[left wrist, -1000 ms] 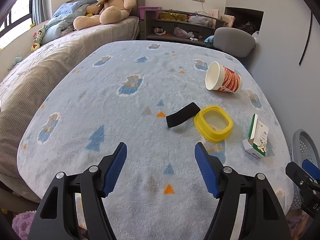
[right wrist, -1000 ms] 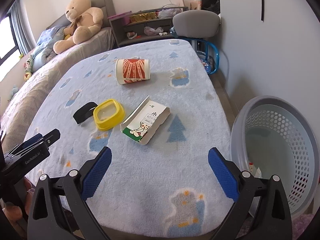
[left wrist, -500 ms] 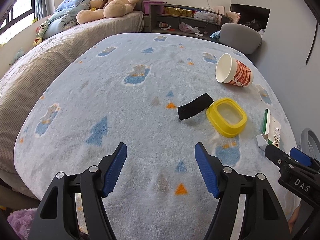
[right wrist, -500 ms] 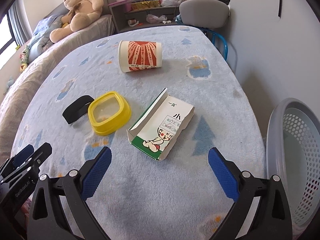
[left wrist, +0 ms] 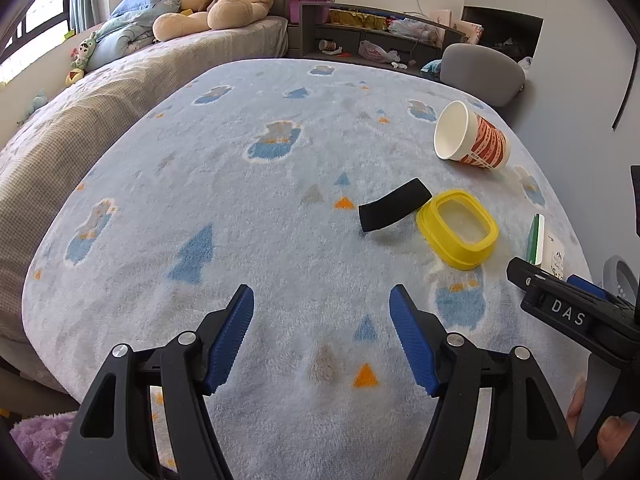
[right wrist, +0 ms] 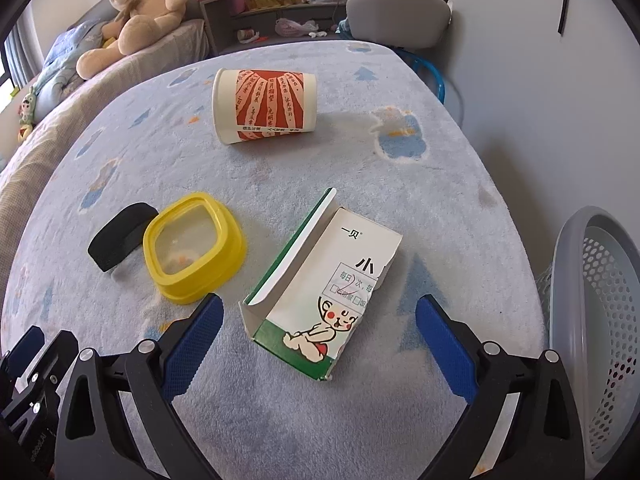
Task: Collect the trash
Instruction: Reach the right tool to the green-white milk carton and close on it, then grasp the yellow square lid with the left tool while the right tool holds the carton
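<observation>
while both jaws gape, right tool [right wrist: 320, 330] straddles torn carton [right wrist: 320, 296].

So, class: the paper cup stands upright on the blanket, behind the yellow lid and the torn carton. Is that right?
Not quite. The paper cup lies on its side, its open mouth facing sideways, as the right wrist view shows. The rest holds: it is on the blanket, behind the yellow lid and the torn carton.
</observation>
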Tool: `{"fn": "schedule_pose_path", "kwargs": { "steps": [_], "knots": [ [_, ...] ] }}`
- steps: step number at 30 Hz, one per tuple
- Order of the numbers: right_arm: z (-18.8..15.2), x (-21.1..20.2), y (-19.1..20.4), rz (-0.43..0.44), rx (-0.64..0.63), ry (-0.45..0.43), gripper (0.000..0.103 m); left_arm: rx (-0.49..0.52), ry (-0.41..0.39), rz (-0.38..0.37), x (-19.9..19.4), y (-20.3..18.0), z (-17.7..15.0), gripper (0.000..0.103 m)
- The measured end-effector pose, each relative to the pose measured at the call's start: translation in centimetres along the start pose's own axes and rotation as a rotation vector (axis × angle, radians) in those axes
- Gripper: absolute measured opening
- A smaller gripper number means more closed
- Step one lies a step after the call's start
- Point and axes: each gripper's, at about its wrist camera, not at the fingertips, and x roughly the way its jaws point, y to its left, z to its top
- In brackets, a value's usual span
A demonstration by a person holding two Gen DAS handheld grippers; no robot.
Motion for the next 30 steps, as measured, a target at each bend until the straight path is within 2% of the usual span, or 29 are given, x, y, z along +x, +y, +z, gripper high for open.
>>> {"fn": "schedule_pose_path", "kwargs": {
  "steps": [2,4,6,9,12,21,30],
  "knots": [
    [0.1,0.3,0.0,-0.014,-0.001,0.001,0.089,0.000,0.003,-0.002,0.1,-0.1,0.0,0.068],
    [0.1,0.6,0.0,-0.021,-0.005,0.008,0.075,0.000,0.007,-0.004,0.2,-0.1,-0.1,0.068],
    [-0.1,0.6,0.0,-0.028,-0.012,0.005,0.070,0.001,0.012,-0.008,0.3,-0.2,-0.2,0.068],
    [-0.2,0.2,-0.2,-0.025,-0.020,-0.010,0.054,0.001,0.017,-0.014,0.4,-0.2,-0.3,0.068],
    [-0.4,-0.3,-0.7,0.000,-0.018,-0.021,0.044,0.003,0.020,-0.016,0.4,-0.2,-0.3,0.068],
    [-1.3,-3.1,-2.1,0.072,-0.028,-0.060,0.044,0.032,0.027,-0.047,-0.2,-2.0,-0.1,0.068],
    [-2.7,-5.8,-3.9,0.129,-0.049,-0.069,0.044,0.048,0.050,-0.096,0.0,-5.6,0.4,0.068]
  ]
}}
